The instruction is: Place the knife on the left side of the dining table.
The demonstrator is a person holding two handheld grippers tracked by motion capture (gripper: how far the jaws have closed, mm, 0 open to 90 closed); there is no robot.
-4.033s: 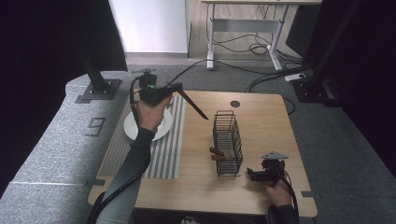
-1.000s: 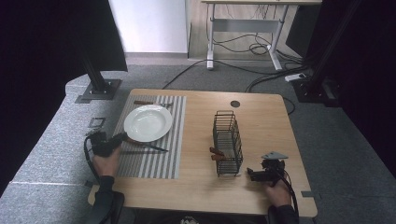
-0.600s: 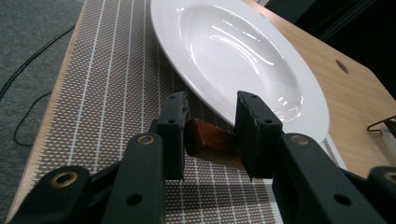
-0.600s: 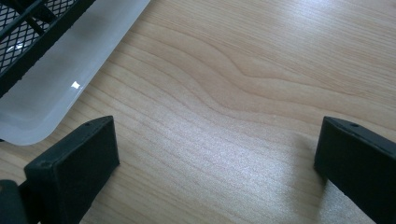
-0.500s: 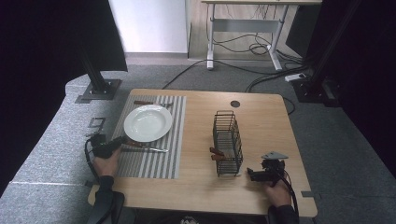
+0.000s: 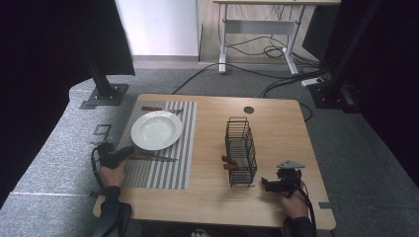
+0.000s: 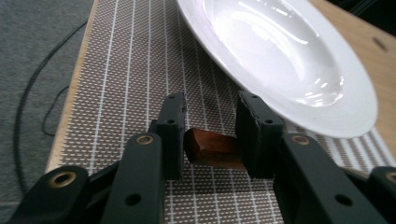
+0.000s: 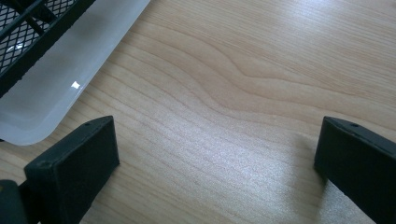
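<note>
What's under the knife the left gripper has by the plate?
The knife lies on the striped placemat, just in front of the white plate. Its wooden handle sits between the left gripper's fingers, which cover the mat beneath.

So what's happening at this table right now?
A person is laying a place setting with a hand-held gripper in each hand. The left gripper holds the wooden handle of a knife, which lies on the striped placemat just in front of the white plate. The right gripper rests open on the table beside the wire cutlery basket, holding nothing.
</note>
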